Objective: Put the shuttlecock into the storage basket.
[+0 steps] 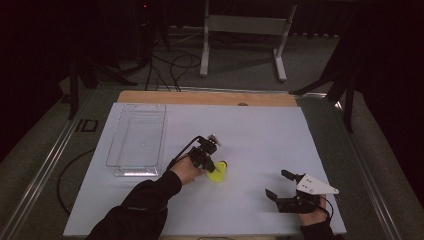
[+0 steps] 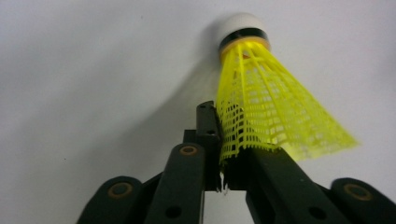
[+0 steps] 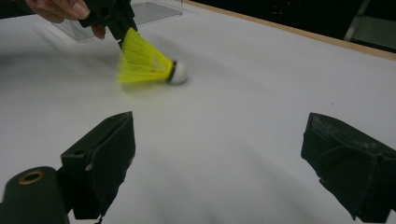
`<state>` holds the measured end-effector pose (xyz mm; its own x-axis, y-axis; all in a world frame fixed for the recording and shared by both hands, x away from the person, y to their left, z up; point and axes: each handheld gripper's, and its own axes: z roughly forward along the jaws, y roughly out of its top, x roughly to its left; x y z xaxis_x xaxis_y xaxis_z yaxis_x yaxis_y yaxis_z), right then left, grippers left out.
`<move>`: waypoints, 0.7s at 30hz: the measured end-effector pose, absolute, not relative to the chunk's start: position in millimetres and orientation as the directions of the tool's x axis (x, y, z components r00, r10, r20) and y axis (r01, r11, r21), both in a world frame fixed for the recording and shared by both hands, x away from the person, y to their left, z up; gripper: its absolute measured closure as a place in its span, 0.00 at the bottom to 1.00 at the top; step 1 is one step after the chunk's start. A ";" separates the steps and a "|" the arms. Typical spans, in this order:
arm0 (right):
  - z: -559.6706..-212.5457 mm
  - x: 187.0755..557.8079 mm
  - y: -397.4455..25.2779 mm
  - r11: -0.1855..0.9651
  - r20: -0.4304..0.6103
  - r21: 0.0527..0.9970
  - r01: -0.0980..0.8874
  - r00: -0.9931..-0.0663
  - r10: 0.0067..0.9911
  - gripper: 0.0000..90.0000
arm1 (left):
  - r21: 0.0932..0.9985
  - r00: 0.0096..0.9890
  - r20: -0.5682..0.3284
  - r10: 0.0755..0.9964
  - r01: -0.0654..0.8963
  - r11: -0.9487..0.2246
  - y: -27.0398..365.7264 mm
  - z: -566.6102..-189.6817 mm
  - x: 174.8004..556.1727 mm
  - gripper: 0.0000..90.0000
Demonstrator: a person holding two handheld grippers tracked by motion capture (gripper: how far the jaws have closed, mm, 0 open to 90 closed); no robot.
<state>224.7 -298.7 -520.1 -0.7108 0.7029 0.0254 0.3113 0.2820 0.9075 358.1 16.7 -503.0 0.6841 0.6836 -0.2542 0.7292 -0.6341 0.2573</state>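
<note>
Shuttlecock (image 2: pixel 275 112) lying sideways, cork away from left gripper (image 2: pixel 224 154)

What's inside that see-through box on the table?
Nothing that I can see: through the clear box only the white table shows. The yellow shuttlecock is outside it, pinched by the left hand-held gripper.
</note>
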 end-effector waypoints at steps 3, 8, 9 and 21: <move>-520.1 224.6 -298.3 0.282 0.027 0.908 0.312 -0.712 0.701 0.11 | 0.274 0.697 -0.236 0.677 0.716 -0.642 16.0 -497.3 358.0 0.99; -519.9 224.7 -298.5 0.282 0.025 0.907 0.311 -0.711 0.703 0.11 | 0.275 0.718 -0.244 0.652 0.696 -0.663 14.4 -491.3 358.1 1.00; -519.9 224.6 -298.5 0.281 0.026 0.908 0.312 -0.711 0.703 0.11 | 0.274 0.730 -0.239 0.640 0.683 -0.677 13.3 -489.2 357.3 1.00; -519.7 224.7 -298.5 0.283 0.025 0.907 0.312 -0.711 0.703 0.11 | 0.260 0.769 -0.218 0.601 0.640 -0.723 12.8 -476.3 353.9 1.00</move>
